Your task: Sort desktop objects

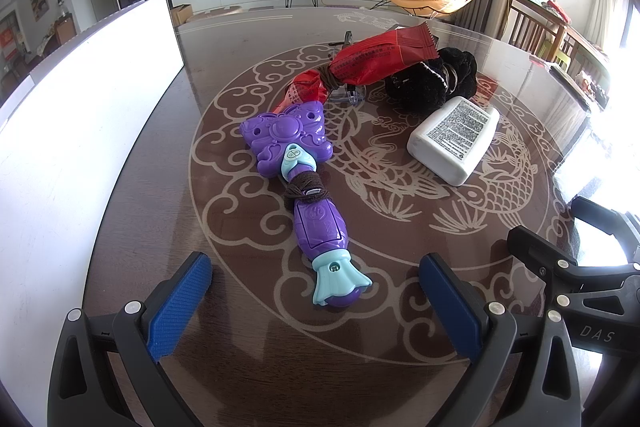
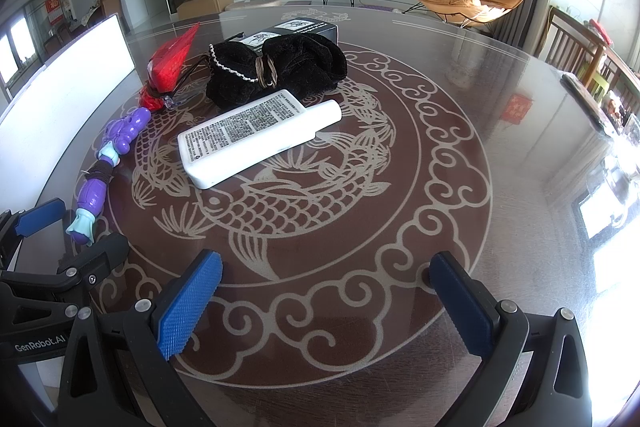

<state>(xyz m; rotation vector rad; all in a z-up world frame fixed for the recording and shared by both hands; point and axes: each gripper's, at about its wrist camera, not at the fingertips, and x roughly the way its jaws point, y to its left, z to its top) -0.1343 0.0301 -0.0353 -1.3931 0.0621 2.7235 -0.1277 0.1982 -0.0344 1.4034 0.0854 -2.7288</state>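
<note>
On the dark patterned desk (image 1: 248, 39), a purple plastic toy wand (image 1: 304, 187) lies ahead of the empty, wide-apart left claw (image 1: 316, 301). A red foil snack packet (image 1: 372, 61) partly hides something clear beneath. Black velvet cloth (image 2: 280, 67) covers a dark box behind the white bottle (image 2: 256, 135). The right claw (image 2: 326, 301) hovers parted, empty.

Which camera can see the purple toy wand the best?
The left wrist view. There the purple toy wand lies whole and close, right ahead of the open left gripper, butterfly head to teal end. In the right wrist view the wand sits small and squashed near the left edge.
</note>
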